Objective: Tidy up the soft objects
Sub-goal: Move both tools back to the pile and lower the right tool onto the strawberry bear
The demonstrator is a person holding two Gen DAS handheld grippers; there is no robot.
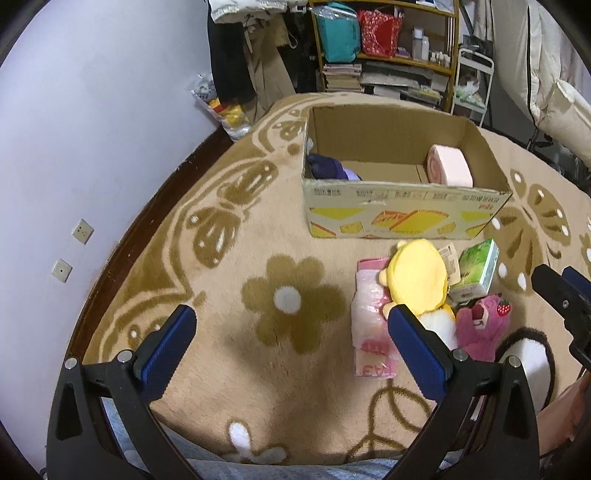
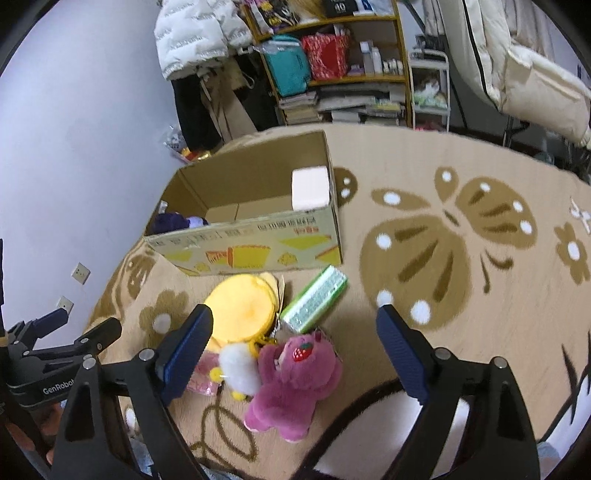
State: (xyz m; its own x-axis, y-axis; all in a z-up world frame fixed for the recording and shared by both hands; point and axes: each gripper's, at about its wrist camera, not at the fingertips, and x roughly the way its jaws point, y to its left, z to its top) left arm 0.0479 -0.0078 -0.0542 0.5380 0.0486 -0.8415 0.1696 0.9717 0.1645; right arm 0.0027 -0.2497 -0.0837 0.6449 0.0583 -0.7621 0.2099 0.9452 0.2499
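Both sets of jaws stood wide open and held nothing. The left gripper (image 1: pixel 291 328) hung over the rug (image 1: pixel 229 280), above a brown flower in the weave. The right gripper (image 2: pixel 295 332) hung over a small heap of soft things on the same rug.

In that heap lay a pink bear (image 2: pixel 291 384) with a red strawberry on its head. A yellow plush (image 2: pixel 243 310) lay just beside it, touching a white fluffy bit. A green tissue pack (image 2: pixel 314 299) sat next to the yellow plush, near the front of the box. A pink packet (image 1: pixel 369 314) lay flat on the rug on the left of the heap — the yellow plush rested partly on top of it.

A cardboard box (image 1: pixel 399 214) stood open on the rug behind the heap. Inside it, a pink roll (image 1: pixel 450 166) sat in the right end, and a dark purple toy (image 1: pixel 327 166) sat in the left end. The middle of the box floor showed bare card.

From the right camera, the left gripper showed at the lower left edge. From the left camera, the right gripper showed at the right edge.

Farther back stood a shelf (image 2: pixel 332 74) full of bags and books — and a white coat (image 2: pixel 192 33) hung near the wall.
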